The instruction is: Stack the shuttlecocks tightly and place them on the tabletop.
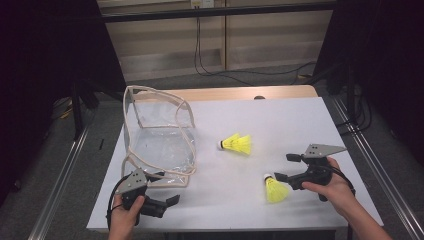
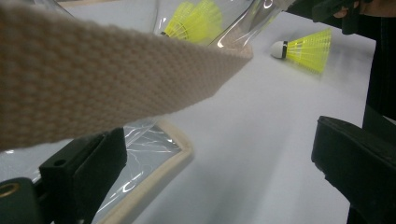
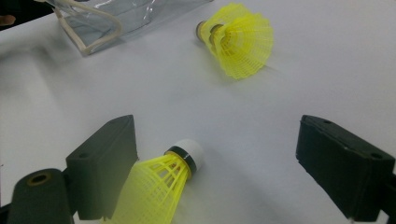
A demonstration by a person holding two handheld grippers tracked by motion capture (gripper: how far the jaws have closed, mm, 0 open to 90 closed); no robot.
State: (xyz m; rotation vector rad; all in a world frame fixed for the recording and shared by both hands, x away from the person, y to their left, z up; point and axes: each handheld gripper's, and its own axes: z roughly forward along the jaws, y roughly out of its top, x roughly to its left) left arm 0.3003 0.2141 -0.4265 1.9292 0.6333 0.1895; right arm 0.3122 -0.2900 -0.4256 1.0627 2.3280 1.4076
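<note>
near shuttlecock point(image 3: 159, 184): featherlight, springy mesh skirt, crushable | grip: firm white cork end | right gripper point(image 3: 215, 163): jaws spread around it

bag point(image 1: 160, 140) left, shuttlecocks point(image 1: 238, 144) right, on table point(image 1: 300, 120)

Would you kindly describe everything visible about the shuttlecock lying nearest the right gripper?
The shuttlecock has a neon-yellow mesh skirt, seemingly plastic, a black band and a white rounded cap. It lies on its side on the white table, cap pointing away from the person. In the right gripper view it sits between the right gripper's open jaws, skirt beside one jaw; contact is unclear.
</note>
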